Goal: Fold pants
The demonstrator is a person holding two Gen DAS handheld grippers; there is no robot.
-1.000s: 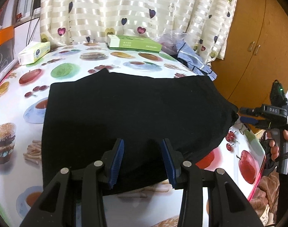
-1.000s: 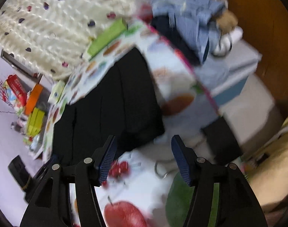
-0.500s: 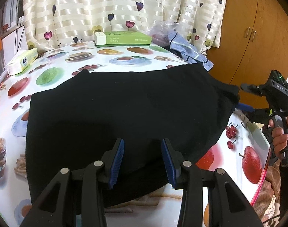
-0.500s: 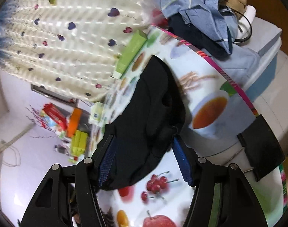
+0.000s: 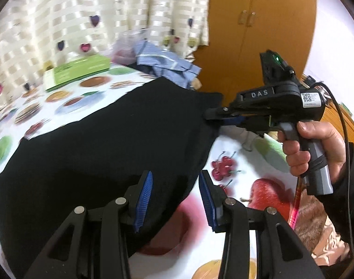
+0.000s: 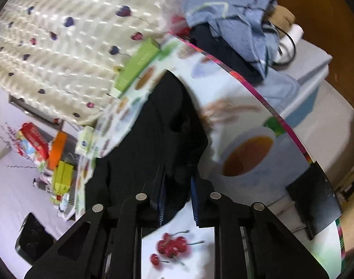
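Observation:
The black pants (image 5: 102, 148) lie spread flat on the fruit-print table (image 5: 242, 186). My left gripper (image 5: 174, 197) is open, its blue pads straddling the pants' near right edge just above the cloth. My right gripper (image 6: 177, 200) has its jaws closed narrow on the pants' right end (image 6: 174, 139). In the left wrist view the right gripper (image 5: 214, 114) pinches that corner, held by a hand (image 5: 316, 148).
A green box (image 5: 77, 72) and a blue shirt pile (image 5: 165, 60) sit at the table's far side by the curtain. A wooden cupboard (image 5: 258, 34) stands to the right. A grey storage box (image 6: 311, 69) stands beyond the table edge (image 6: 281, 118).
My right gripper moved onto the pants' right end and closed from wide open to narrow around it. My left gripper swung right along the near edge, staying open.

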